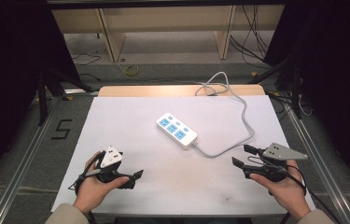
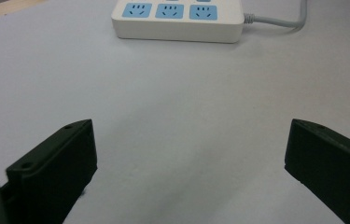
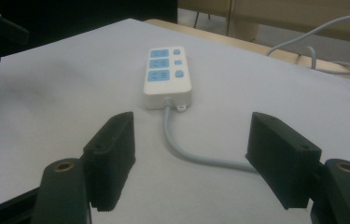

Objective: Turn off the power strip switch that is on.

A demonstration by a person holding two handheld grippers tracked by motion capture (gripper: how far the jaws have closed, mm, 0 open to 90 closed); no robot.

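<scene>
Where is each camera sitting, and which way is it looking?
High view: above the person's side, looking forward and down at the table; both hands show, left tool and right tool.
Left gripper view: rides the left tool, looking across the table at the power strip; its open jaws show.
Right gripper view: rides the right tool, facing the strip's cable end; its open jaws show.
All three share the power strip.
</scene>
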